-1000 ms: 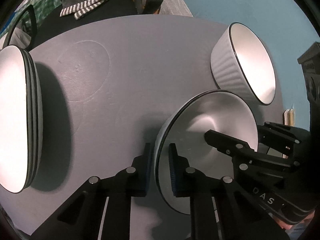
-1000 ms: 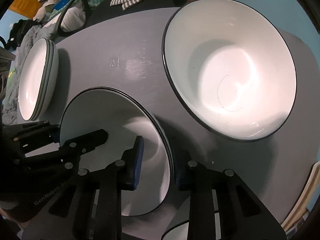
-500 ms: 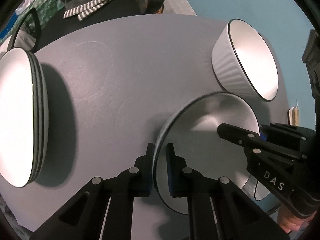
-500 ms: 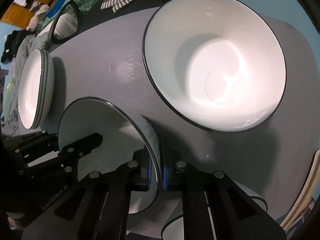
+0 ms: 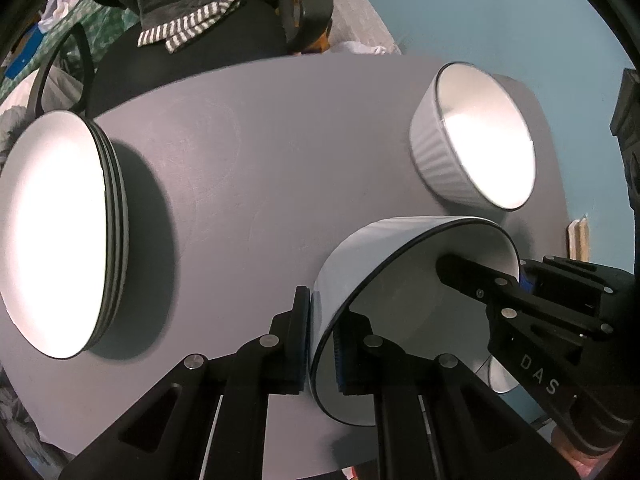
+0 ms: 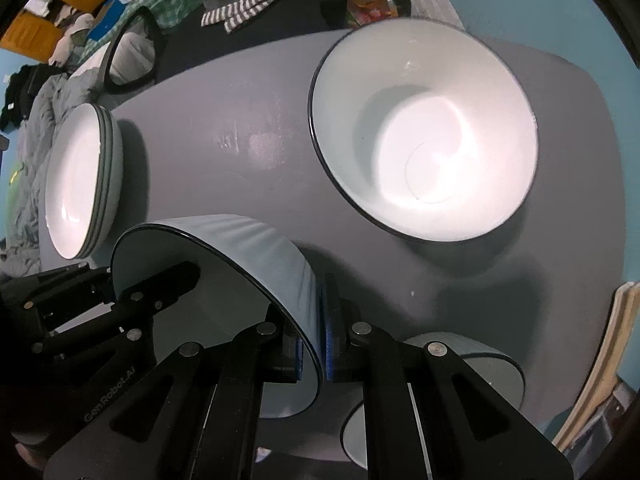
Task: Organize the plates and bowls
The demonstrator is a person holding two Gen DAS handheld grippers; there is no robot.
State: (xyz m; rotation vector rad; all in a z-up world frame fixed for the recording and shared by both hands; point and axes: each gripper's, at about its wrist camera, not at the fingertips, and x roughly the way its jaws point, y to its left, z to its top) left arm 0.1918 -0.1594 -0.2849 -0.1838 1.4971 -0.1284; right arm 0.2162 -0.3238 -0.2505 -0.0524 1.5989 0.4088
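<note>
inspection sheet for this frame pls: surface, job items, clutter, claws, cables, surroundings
Surface: grey table, bare between the dishes.
Job's things: stack of plates at left; ribbed bowl far right; held bowl, tilted; another bowl at the near edge.
Clutter: nothing seen on the table.
Claws: left claw and right claw each shut on opposite rims of the held bowl.
Cables: nothing seen.
Surroundings: striped cloth beyond the table, blue wall.

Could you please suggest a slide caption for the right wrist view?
Both grippers clamp opposite rims of a black-edged white bowl above the grey table, between stacked white plates and a larger bowl.
</note>
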